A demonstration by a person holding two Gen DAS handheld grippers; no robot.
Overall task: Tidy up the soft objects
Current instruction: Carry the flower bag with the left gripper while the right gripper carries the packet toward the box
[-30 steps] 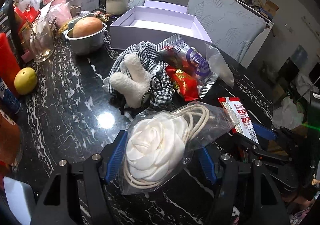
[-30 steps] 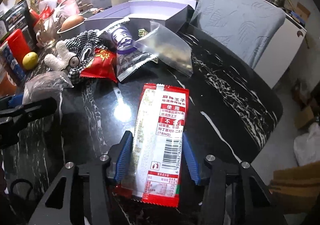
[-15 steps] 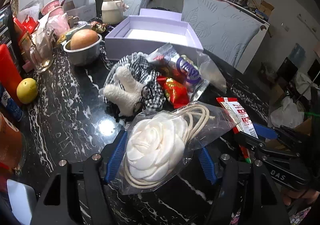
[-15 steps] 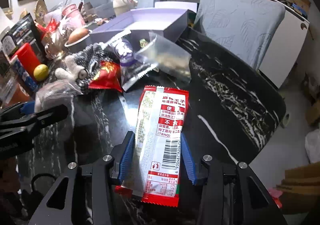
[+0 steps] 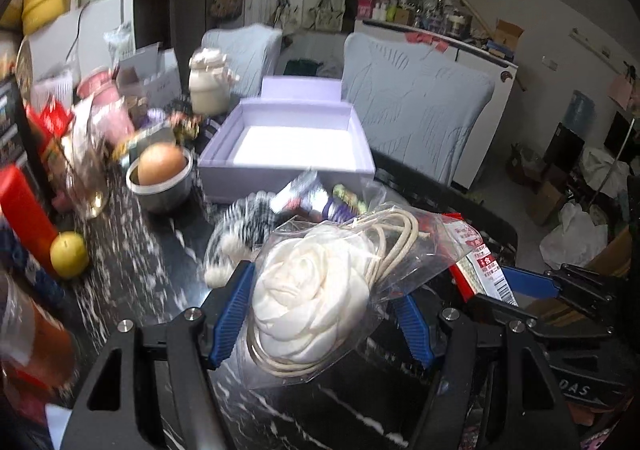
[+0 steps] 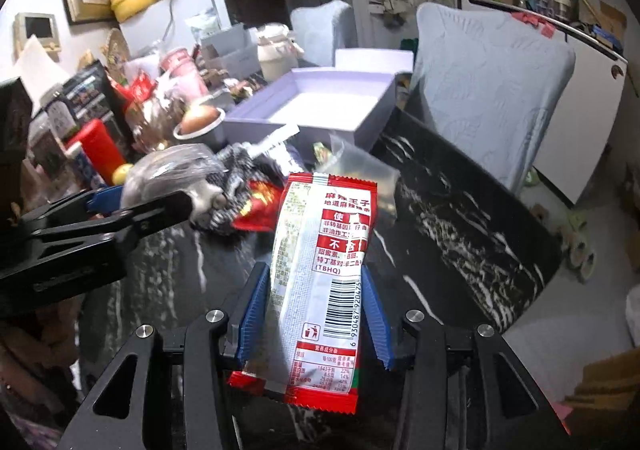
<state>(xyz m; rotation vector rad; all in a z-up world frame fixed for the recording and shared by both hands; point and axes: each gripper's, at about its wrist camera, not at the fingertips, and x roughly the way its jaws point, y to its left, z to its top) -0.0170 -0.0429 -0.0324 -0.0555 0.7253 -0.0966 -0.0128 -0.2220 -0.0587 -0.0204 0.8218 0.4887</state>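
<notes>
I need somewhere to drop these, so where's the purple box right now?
In the left wrist view the purple box sits open on the black table, ahead at centre, beyond the metal bowl.

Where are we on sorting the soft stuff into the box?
Nothing done yet: the lavender box looks empty. In hand: left claw grips the bagged white rose, right claw grips the red snack packet, both lifted off the table. Left: the checkered cloth and other packets lie before the box.

Both grippers, left (image 5: 322, 320) and right (image 6: 314, 316), raised (fingers clamped).
</notes>
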